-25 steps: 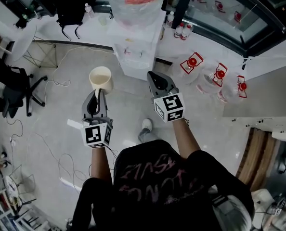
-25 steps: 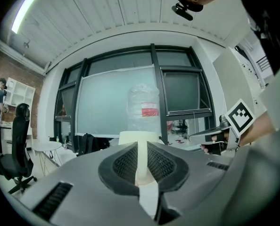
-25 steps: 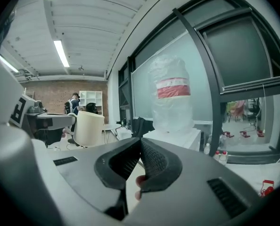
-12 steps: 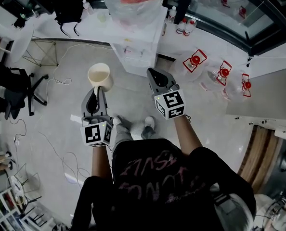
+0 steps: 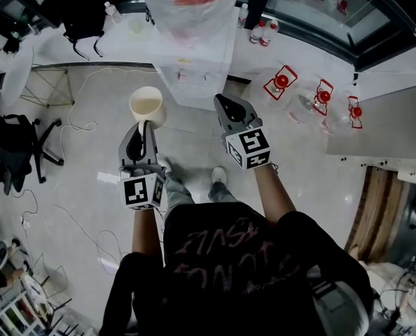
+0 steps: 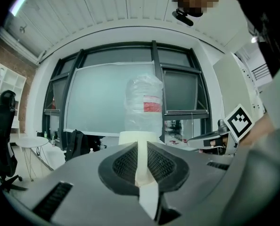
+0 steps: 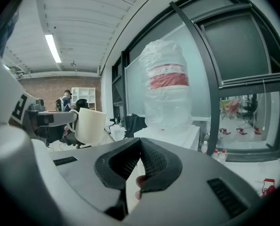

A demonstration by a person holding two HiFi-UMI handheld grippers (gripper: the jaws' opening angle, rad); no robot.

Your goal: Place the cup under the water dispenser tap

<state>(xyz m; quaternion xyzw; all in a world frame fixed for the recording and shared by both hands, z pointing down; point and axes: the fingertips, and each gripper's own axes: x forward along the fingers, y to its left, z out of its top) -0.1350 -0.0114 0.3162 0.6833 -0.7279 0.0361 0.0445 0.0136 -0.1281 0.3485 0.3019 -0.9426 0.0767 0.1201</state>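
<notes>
The step in hand is being judged as the carry to the water dispenser [image 5: 194,82]: the cup [image 5: 146,106] is being held in the air, not yet under a tap. The left gripper [image 5: 143,127] is being kept narrow, w/ its jaws pinched on the cup's handle [image 6: 141,166]. The thin handle is being squeezed between the pads, and the cup body is being seen just ahead of the tips, upright, mouth up. The right gripper [image 5: 227,105] is being held w/ jaws together at the tips and nothing between them. From it the cup is being seen to the left, approx. level w/ it and apart from it. The dispenser, w/ the big bottle [image 5: 188,5] on top, is being seen ahead of both grippers, a bit to the right of the left one. The taps are too small in the head view to be told exactly. For the next move, the cup is probably needing to be brought forward and to the right, then lowered to the spot below a tap while being kept upright. Only after that are the jaws to be opened.
</notes>
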